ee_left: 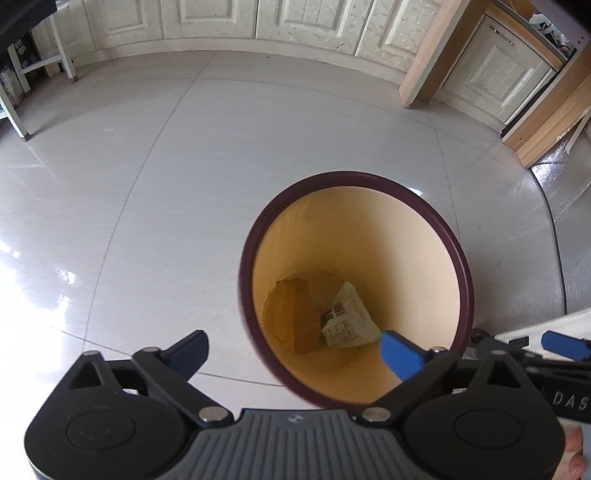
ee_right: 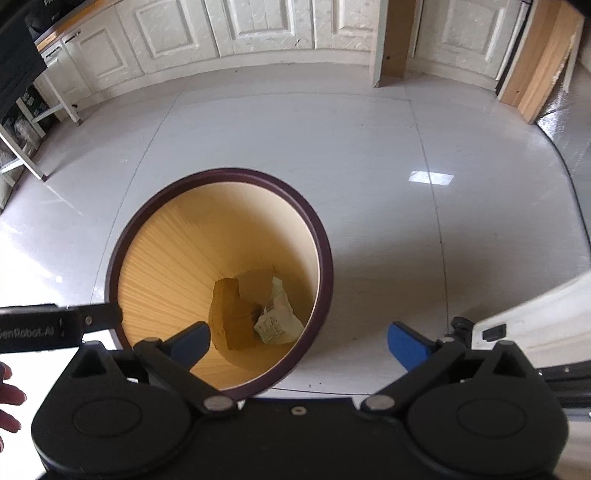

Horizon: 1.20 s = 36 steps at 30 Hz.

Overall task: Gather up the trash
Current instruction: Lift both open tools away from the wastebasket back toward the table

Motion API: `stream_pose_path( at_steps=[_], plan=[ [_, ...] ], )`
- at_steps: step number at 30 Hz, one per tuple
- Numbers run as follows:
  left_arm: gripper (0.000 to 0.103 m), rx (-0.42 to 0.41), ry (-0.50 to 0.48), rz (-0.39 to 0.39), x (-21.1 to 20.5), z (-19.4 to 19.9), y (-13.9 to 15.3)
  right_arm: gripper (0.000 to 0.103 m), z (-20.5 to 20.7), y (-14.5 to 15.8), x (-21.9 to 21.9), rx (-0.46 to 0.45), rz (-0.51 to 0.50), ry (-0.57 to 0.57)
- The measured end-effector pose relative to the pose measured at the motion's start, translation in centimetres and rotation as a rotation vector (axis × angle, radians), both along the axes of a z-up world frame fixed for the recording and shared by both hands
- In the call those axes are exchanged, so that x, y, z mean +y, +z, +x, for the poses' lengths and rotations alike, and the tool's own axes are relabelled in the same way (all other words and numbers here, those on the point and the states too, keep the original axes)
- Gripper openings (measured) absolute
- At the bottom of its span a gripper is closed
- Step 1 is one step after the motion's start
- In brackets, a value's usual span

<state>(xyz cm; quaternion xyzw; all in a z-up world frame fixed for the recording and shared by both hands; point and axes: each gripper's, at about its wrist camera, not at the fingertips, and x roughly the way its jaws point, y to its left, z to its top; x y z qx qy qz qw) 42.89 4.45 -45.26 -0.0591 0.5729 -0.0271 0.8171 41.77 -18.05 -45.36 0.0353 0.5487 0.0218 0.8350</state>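
A round bin with a dark maroon rim (ee_left: 354, 174) (ee_right: 221, 171) and a tan inside stands on the pale tiled floor. At its bottom lie a crumpled white wrapper with a barcode (ee_left: 347, 321) (ee_right: 277, 318) and a brown piece of cardboard (ee_left: 291, 317) (ee_right: 232, 317). My left gripper (ee_left: 295, 352) hangs above the bin's near left rim, jaws wide open and empty. Over the bin's near right rim my right gripper (ee_right: 299, 343) is likewise open and holds nothing. Both point steeply down.
White panelled cabinet doors (ee_left: 221, 18) line the far wall. Wooden boards (ee_left: 432, 55) (ee_right: 539, 66) lean at the back right. A white shelf frame (ee_right: 33, 147) stands at the left. A black cable (ee_right: 580, 206) and a white curved object (ee_right: 535, 314) lie at the right.
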Motion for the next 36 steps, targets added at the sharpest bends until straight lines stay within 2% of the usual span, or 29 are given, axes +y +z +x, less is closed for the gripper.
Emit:
stream_pose_path(
  at_steps=[9, 16, 27, 36],
  plan=[
    [0.103, -0.02, 0.009, 0.027, 1.5, -3.4, 3.5, 0.103, -2.5, 3.8, 0.6, -0.027, -0.042, -0.01],
    [0.103, -0.068, 0.0, 0.053, 2.4, -6.6, 7.5, 0.103, -5.0, 8.2, 1.5, -0.081, -0.076, -0.008],
    [0.103, -0.206, 0.031, 0.056, 3.9, -12.3, 15.4, 0.103, -9.6, 15.4, 2.6, -0.207, -0.12, -0.002],
    [0.103, -0.352, 0.064, 0.055, 4.5, -16.4, 22.8, 0.103, -13.7, 22.5, 3.2, -0.363, -0.11, 0.01]
  ],
)
